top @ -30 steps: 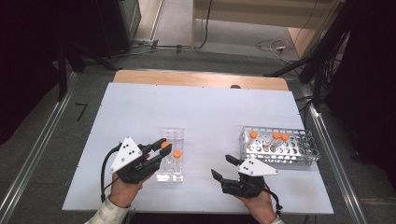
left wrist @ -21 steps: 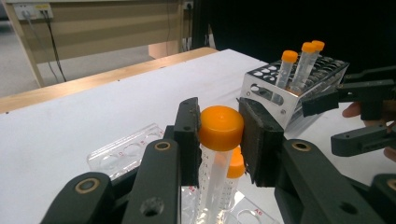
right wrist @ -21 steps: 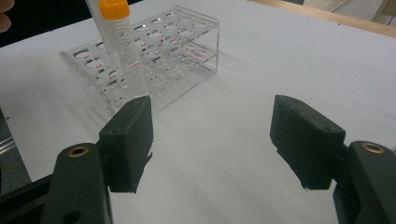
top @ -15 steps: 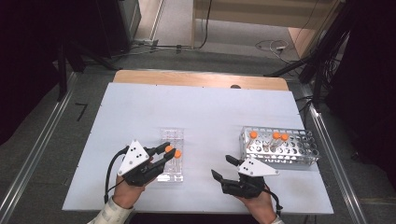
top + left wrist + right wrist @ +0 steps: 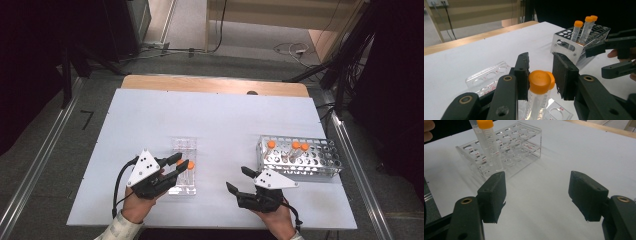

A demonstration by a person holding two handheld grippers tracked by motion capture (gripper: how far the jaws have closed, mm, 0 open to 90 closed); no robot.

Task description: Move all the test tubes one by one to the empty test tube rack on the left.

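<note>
- The orange-capped tube (image 5: 537,95) stands upright in the clear rack (image 5: 183,167), at the rack's near end, with a second orange cap (image 5: 551,79) right behind it.
- My left claw (image 5: 181,162) is at that tube now: its jaws have just been easing apart, and the tube sits between them.
- In the left gripper view the left pad lies right against the cap, while a sliver of gap shows at the right pad, so the pinch is off and the jaws stand slightly spread.
- The tube stays in its hole on its own; the rack's other holes toward the far end look vacant.
- From my right gripper view, the same clear rack (image 5: 506,152) sits ahead with the tube (image 5: 489,146) rising out of it.
- My right claw (image 5: 239,180) hangs low over bare table (image 5: 220,120), jaws wide apart, nothing between them.
- It is well apart from the clear rack and near the front edge of the table.
- Farther right stands the metal rack (image 5: 300,160), carrying 3 orange-capped tubes (image 5: 292,150) upright along its back row.
- My left claw's view catches that metal rack (image 5: 576,41) too, with my right claw (image 5: 610,57) just beside it.
</note>
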